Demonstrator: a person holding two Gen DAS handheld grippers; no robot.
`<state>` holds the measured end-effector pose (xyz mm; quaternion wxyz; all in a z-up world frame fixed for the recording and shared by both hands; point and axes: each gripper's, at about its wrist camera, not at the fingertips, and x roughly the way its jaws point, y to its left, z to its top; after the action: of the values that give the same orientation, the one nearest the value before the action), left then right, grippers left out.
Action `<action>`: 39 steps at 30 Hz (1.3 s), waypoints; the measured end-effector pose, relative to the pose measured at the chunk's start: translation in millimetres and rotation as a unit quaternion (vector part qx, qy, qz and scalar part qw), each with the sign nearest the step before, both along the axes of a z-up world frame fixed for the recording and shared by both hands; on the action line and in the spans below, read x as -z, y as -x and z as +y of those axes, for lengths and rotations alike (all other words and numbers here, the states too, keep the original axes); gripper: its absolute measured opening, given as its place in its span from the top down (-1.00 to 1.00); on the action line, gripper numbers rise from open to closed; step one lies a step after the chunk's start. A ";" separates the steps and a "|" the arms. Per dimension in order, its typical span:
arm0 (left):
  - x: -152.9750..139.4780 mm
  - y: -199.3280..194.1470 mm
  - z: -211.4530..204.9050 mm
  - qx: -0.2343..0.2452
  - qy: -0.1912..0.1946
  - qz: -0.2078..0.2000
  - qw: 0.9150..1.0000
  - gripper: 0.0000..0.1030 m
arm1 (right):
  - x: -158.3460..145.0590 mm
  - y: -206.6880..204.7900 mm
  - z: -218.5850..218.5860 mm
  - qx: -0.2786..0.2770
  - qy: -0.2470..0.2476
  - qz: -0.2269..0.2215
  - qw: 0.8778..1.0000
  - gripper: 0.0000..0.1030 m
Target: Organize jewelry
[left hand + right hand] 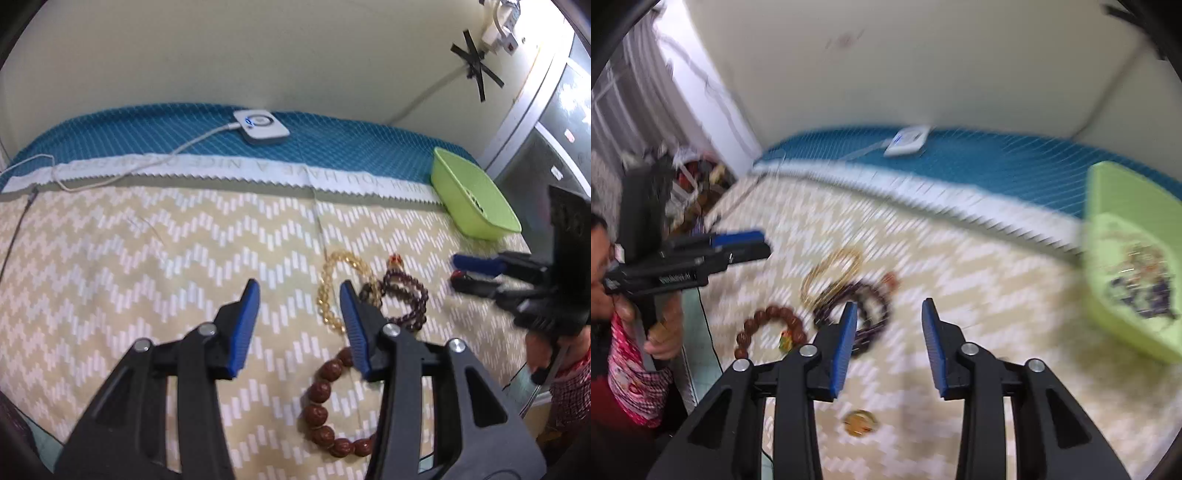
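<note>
Left tongs (299, 284) are pointing down at the zigzag cloth (147, 258) with the jaws open a fair bit and nothing in between; the right-hand finger sits in front of the spot where the yellow bracelet (322, 295) and the purple bracelet (423, 299) overlap (can't tell if it's actually touching either). The brown bracelet (317, 391) lies just below those two, partly hidden behind the same finger; all three are bunched together mid-cloth. Right tongs (889, 302) are also gapped with nothing held, hanging over bare cloth just beside the purple one; that view is pretty smeared. There's a small gold piece (860, 421) on its own near the front edge, too blurry to say what it is. The green basket (476, 206) sits at the far right, well apart from the pile; the right view shows some jewelry in it. A white box (262, 127) with a cable sits at the back on the teal cloth (369, 147).
</note>
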<state>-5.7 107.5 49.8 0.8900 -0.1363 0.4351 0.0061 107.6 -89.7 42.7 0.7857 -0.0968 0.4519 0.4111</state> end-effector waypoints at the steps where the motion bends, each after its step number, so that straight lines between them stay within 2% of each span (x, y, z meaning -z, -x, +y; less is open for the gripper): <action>1: 3.1 -3.2 -5.0 0.007 -0.002 0.003 1.000 0.17 | 9.0 4.8 11.4 -0.006 0.015 0.000 1.000 0.91; 2: 6.3 -6.8 -11.4 0.015 -0.009 0.006 1.000 0.17 | 15.2 7.0 17.2 -0.008 0.029 -0.002 1.000 0.99; 4: 13.8 -14.4 -21.4 0.022 -0.029 0.012 0.999 0.17 | 23.9 9.1 21.2 -0.017 0.054 0.002 0.998 1.00; 7: 27.6 -26.5 -23.8 0.016 -0.045 0.028 0.998 0.17 | 20.2 18.9 13.6 -0.024 0.095 -0.027 0.995 1.00; 10: 36.0 -32.4 -16.4 0.002 -0.044 0.025 0.999 0.17 | 22.9 25.0 -6.1 -0.028 0.131 -0.033 0.990 1.00; 13: 36.8 -35.8 -9.6 -0.015 -0.044 0.015 0.999 0.16 | 19.1 25.1 -23.6 -0.019 0.119 -0.032 0.992 1.00; 15: 37.2 -38.7 -1.9 -0.046 -0.061 0.017 0.997 0.12 | 6.6 16.2 -34.6 0.009 0.082 -0.026 0.996 1.00; 18: 32.1 -37.8 8.4 -0.063 -0.034 0.015 0.997 0.13 | -9.3 -4.2 -41.6 0.041 0.026 -0.006 0.999 1.00; 20: 23.4 -34.3 6.8 -0.058 -0.032 0.000 0.998 0.12 | -13.5 -13.0 -36.0 0.046 0.014 -0.005 0.999 1.00; 22: 18.2 -32.3 5.4 -0.057 -0.035 -0.007 0.998 0.12 | -9.1 -20.8 -20.1 0.037 0.006 0.005 0.999 1.00; 26: 14.7 -30.7 4.7 -0.052 -0.022 -0.005 0.998 0.12 | 20.0 -34.3 25.3 -0.001 0.014 0.041 0.999 1.00; 28: 13.4 -31.5 2.0 -0.049 -0.022 -0.001 0.999 0.12 | 28.3 -47.8 34.0 0.015 0.039 0.004 0.999 1.00; 29: 13.5 -33.5 1.2 -0.046 -0.023 0.001 0.999 0.12 | 28.3 -56.5 31.0 0.031 0.031 0.007 0.999 1.00; 30: 13.7 -36.0 0.4 -0.043 -0.025 0.002 0.999 0.12 | 26.7 -71.2 22.1 0.067 0.020 0.021 0.997 1.00; 32: 12.2 -43.4 -4.0 -0.028 -0.030 0.001 0.999 0.12 | 21.5 -78.5 10.6 0.082 0.012 0.020 0.996 1.00; 36: 7.9 -61.0 -31.4 0.015 -0.035 0.000 0.999 0.12 | 7.1 -70.9 -20.5 0.090 -0.009 0.012 0.996 1.00; 39: 4.3 -75.5 -66.1 0.069 -0.035 -0.002 0.997 0.12 | -14.0 -49.1 -62.4 0.104 -0.035 -0.018 0.994 1.00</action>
<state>69.8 41.4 45.6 0.8935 -0.0752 0.4408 -0.0403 156.7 -152.1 56.7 0.8353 -0.0288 0.4303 0.3410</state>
